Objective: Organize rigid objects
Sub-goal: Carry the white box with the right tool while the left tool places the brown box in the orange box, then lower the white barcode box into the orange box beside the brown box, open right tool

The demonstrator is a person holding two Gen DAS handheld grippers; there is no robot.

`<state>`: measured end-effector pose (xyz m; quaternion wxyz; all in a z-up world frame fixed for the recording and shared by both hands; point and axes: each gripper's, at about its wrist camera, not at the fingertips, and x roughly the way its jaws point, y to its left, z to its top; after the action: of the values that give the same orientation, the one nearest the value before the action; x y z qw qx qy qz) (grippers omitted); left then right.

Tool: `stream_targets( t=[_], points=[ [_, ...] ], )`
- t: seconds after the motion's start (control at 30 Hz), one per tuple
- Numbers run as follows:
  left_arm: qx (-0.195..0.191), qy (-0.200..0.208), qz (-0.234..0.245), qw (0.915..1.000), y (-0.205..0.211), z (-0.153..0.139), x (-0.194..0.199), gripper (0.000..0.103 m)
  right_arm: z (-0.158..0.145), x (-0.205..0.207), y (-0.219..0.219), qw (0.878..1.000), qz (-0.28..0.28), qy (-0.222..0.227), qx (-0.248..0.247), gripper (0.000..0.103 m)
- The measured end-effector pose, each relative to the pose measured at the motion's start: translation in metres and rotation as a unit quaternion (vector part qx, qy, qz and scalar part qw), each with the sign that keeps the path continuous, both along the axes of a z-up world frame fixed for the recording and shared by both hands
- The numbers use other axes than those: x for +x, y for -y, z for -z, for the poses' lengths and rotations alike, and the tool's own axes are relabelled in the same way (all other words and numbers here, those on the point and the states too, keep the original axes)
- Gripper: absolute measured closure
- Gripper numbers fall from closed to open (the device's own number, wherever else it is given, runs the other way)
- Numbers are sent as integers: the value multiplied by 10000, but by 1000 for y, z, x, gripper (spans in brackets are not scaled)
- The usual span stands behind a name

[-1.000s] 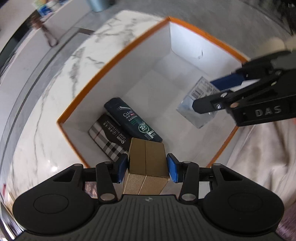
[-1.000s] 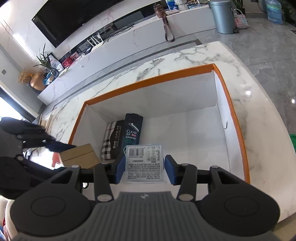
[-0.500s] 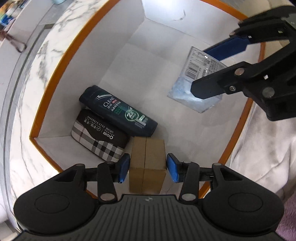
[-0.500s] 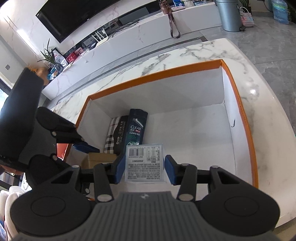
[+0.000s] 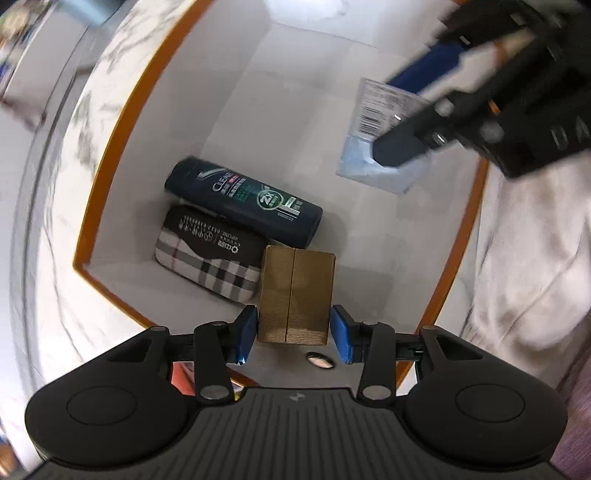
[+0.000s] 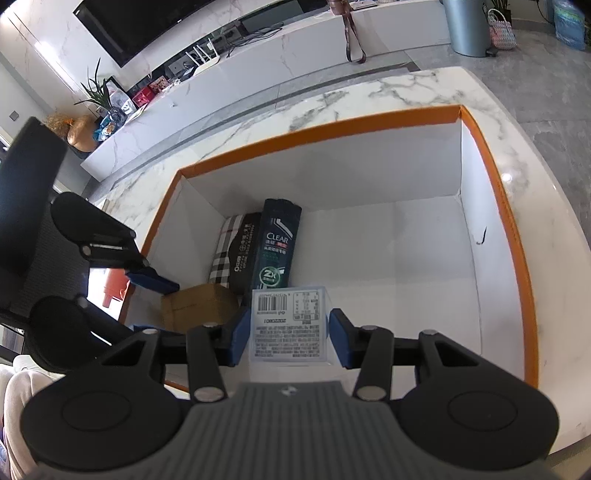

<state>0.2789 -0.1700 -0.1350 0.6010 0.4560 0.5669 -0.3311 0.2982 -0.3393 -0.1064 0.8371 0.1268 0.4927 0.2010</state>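
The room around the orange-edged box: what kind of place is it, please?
Probably a home living room: a large dark television on the wall, a long white marble media bench with cables and a houseplant, grey tiled floor.

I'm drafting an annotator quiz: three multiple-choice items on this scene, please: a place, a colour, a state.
1. Where is the plaid pouch? A) in the box, beside the shampoo bottle B) on the marble C) in a gripper
2. The box rim is: A) blue B) orange C) green
3. The right gripper is: A) open, empty B) shut on the labelled packet C) shut on a bottle
Answers: 1A, they lie side by side on its floor; 2B, orange edge all round; 3B, its pads press the packet's sides.
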Motion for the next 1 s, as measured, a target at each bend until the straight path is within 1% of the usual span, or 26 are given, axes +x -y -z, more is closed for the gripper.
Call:
stream_targets(
  t=[0.03, 0.1, 0.17, 0.23, 0.3, 0.4, 0.47, 0.53, 0.57, 0.63, 0.67, 0.7, 0.77, 0.8, 0.9, 1.0],
  points=[
    [24, 15, 46, 10000, 0, 1, 0, 54, 0, 0, -1, 10000, -12, -10, 5, 55],
    [-10, 87, -34, 10000, -1, 1, 5, 52, 0, 1, -4, 10000, -49, -20, 1, 55],
    [108, 225, 43, 9997, -1, 5, 5, 48, -1, 1, -6, 10000, -83, -26, -3, 55],
    [148, 255, 32, 9996, -4, 7, 5, 47, -1, 2, -8, 9999, -111, -64, 13, 55],
    [-31, 290, -73, 9995, -8, 3, 6, 48, 0, 4, -9, 9998, -140, -129, 25, 55],
    [-548, 309, -215, 9978, -14, -6, 5, 49, 2, 7, -11, 9995, -173, -248, 25, 55],
    [-597, 360, -171, 9974, -15, -7, 3, 49, 4, 9, -13, 9994, -180, -299, 5, 55],
    [-576, 370, -106, 9976, -13, -4, 4, 46, 5, 10, -16, 9993, -176, -327, -30, 55],
    [-594, 325, -128, 9976, -12, -2, 6, 46, 6, 11, -17, 9993, -168, -345, -31, 55],
    [-774, 147, -302, 9964, -11, 1, 13, 46, 8, 12, -20, 9991, -160, -390, -10, 55],
    [-863, 0, -464, 9952, -12, 2, 19, 47, 9, 13, -22, 9990, -163, -413, -9, 55],
    [-933, -117, -624, 9936, -12, 3, 24, 56, 10, 13, -23, 9990, -163, -425, -39, 55],
    [-1028, -289, -760, 9914, -13, 5, 29, 66, 11, 15, -25, 9987, -164, -452, -156, 55],
    [-1042, -331, -784, 9909, -12, 7, 30, 68, 11, 16, -25, 9986, -170, -462, -217, 55],
    [-1014, -348, -824, 9908, -13, 11, 30, 68, 17, 22, -25, 9975, -194, -624, -255, 55],
    [-1161, -455, -961, 9875, -16, 9, 32, 69, 22, 30, -30, 9962, -224, -802, -243, 55]
  ],
)
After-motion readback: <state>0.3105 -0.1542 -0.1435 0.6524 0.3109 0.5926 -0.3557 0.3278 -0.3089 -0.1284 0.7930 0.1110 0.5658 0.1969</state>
